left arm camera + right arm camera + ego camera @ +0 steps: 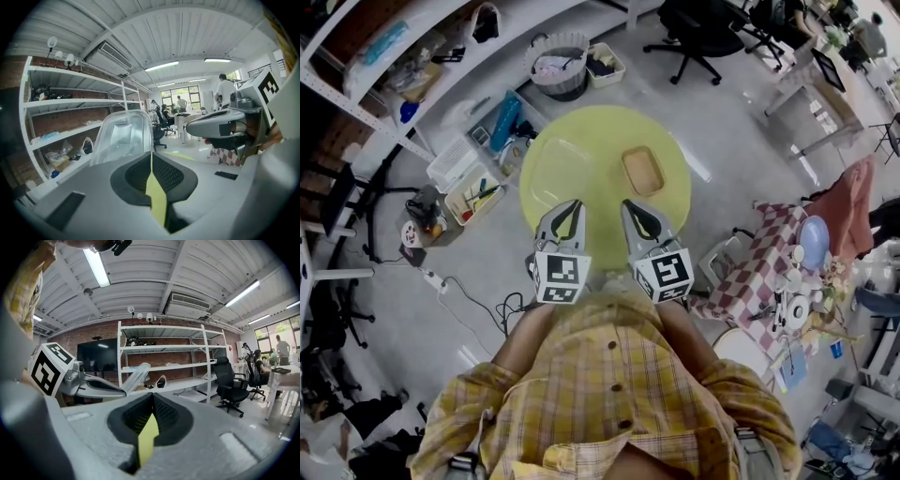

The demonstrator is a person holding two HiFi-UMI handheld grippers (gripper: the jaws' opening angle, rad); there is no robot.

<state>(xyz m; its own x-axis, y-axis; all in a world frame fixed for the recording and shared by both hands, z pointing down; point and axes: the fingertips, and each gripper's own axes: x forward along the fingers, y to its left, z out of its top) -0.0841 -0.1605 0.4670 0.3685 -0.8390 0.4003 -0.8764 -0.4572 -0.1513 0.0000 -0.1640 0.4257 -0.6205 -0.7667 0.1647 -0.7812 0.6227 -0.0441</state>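
My left gripper [573, 206] is shut on the near rim of a clear plastic container [562, 167] and holds it over the round yellow table [675, 173]. In the left gripper view the container [123, 136] rises tilted just past the closed jaws of the left gripper [151, 153]. From the right gripper view it [138, 373] slants up from the left gripper's tip [123, 391]. My right gripper [629, 207] hangs beside it, shut and empty, its jaws [152, 395] meeting. A shallow tan tray [642, 170] lies on the table ahead of the right gripper.
White shelving [412, 56] with boxes runs along the left, with bins and a basket [558, 66] on the floor near the table. A black office chair [698, 28] stands behind it. A checked-cloth table [769, 258] with dishes is at the right.
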